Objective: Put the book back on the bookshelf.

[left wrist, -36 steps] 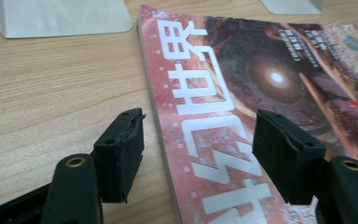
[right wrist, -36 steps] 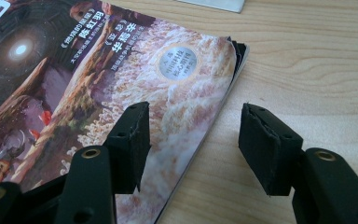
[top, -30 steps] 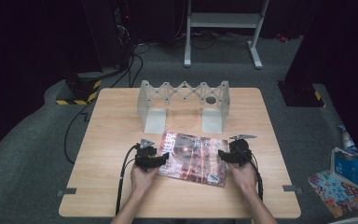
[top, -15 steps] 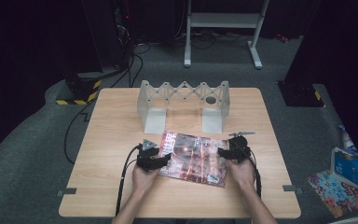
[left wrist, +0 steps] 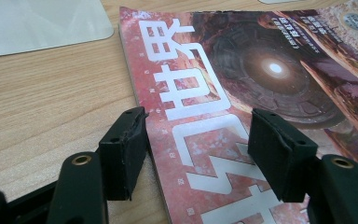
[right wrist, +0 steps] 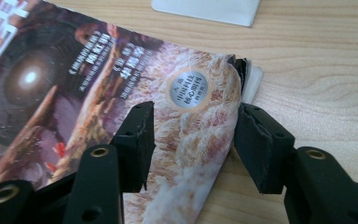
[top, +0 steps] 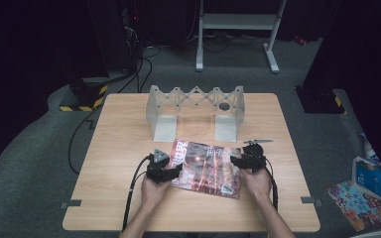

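A magazine [top: 206,166] with a reddish cover and large white characters lies flat on the wooden table [top: 124,134], close to the person. My left gripper [top: 177,170] is at its left edge, the spine. In the left gripper view the magazine [left wrist: 242,70] lies under my open left gripper [left wrist: 200,144], one jaw on bare wood, the other over the cover. My right gripper [top: 236,161] is at the right edge. In the right gripper view it [right wrist: 193,140] stands open astride the magazine's [right wrist: 74,93] corner, where the cover edge curls up between the jaws.
A grey folding rack [top: 196,96] stands just beyond the magazine, its flat feet [left wrist: 37,18] [right wrist: 205,9] close to the far corners. Bare wood lies left, right and in front. On the floor at the right are a blue carton [top: 369,176] and a colourful sheet [top: 359,206].
My right gripper has edged slightly forward at the magazine's right edge. The left gripper and the magazine have stayed where they were.
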